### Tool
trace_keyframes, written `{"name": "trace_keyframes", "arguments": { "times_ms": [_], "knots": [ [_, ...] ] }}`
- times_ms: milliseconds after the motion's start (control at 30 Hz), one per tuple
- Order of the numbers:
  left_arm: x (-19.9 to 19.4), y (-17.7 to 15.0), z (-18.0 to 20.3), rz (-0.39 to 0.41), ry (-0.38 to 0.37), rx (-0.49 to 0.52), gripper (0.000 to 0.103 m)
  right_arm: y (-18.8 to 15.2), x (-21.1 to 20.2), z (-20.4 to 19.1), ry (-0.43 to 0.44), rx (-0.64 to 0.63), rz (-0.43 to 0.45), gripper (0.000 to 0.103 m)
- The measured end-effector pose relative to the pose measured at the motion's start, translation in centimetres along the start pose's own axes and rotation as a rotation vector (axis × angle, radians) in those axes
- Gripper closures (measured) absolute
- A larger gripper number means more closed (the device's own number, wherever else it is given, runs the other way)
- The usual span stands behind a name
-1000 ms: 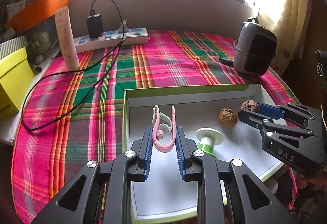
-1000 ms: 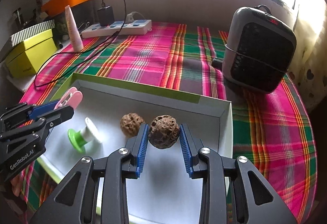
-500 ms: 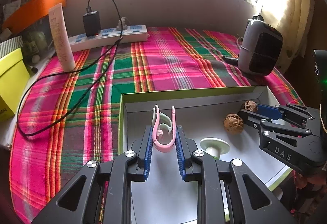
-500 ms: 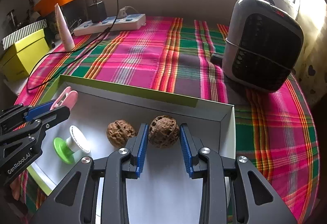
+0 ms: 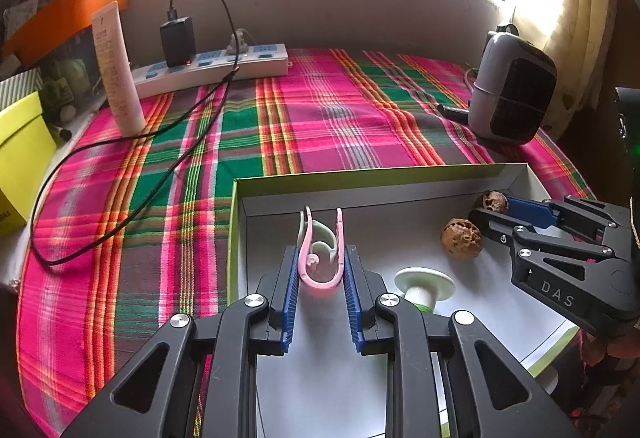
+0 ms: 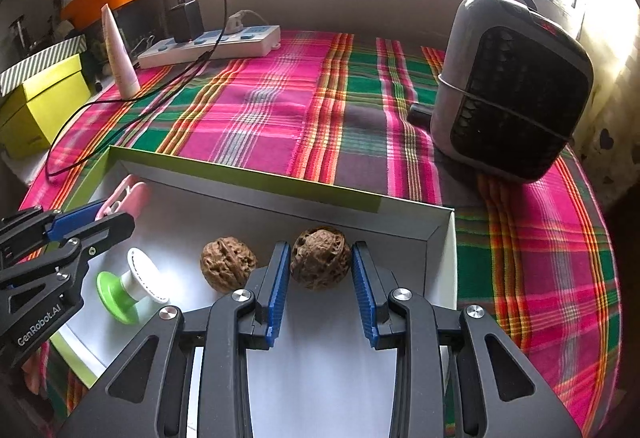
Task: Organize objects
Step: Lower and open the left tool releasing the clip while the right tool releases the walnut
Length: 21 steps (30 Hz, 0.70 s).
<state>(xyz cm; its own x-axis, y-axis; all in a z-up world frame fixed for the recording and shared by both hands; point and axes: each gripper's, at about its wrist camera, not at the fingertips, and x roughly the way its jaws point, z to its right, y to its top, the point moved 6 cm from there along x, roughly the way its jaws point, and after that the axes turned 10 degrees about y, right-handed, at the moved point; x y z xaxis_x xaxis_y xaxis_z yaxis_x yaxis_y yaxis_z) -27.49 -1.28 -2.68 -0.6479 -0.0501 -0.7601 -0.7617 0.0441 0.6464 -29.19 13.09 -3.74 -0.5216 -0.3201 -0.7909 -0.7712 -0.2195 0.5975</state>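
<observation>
My left gripper (image 5: pixel 321 270) is shut on a pink and pale green clip (image 5: pixel 320 252) over the white tray (image 5: pixel 384 180), near its far left corner. My right gripper (image 6: pixel 321 274) has its jaws slightly apart around a brown walnut (image 6: pixel 320 257); the left pad touches it and a small gap shows at the right pad. The walnut rests on the tray floor by the far right corner (image 6: pixel 440 214). A second walnut (image 6: pixel 227 263) lies just left of it, also in the left wrist view (image 5: pixel 461 238). A green and white spool (image 6: pixel 132 286) lies on its side in the tray.
A grey heater (image 6: pixel 512 86) stands on the plaid cloth (image 6: pixel 280 106) at the right. A power strip (image 5: pixel 208 72) with a black charger and trailing cable, a cream tube (image 5: pixel 118 74) and a yellow box (image 6: pixel 44 102) are at the back left.
Both grippers have pulled back and lifted slightly. The right jaws have widened a little around the walnut, which now sits on the tray floor. The left gripper still holds the clip.
</observation>
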Motion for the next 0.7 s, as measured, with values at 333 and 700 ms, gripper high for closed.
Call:
{"name": "trace_keyframes", "arguments": {
  "times_ms": [333, 700],
  "knots": [
    [-0.05, -0.1, 0.04, -0.003, -0.005, 0.007, 0.079, -0.02, 0.15, -0.03, -0.019, -0.003, -0.009, 0.069],
    [-0.43, -0.16, 0.02, -0.003, -0.012, 0.007, 0.075, -0.18, 0.01, 0.18, -0.02, 0.011, -0.004, 0.061]
  ]
}}
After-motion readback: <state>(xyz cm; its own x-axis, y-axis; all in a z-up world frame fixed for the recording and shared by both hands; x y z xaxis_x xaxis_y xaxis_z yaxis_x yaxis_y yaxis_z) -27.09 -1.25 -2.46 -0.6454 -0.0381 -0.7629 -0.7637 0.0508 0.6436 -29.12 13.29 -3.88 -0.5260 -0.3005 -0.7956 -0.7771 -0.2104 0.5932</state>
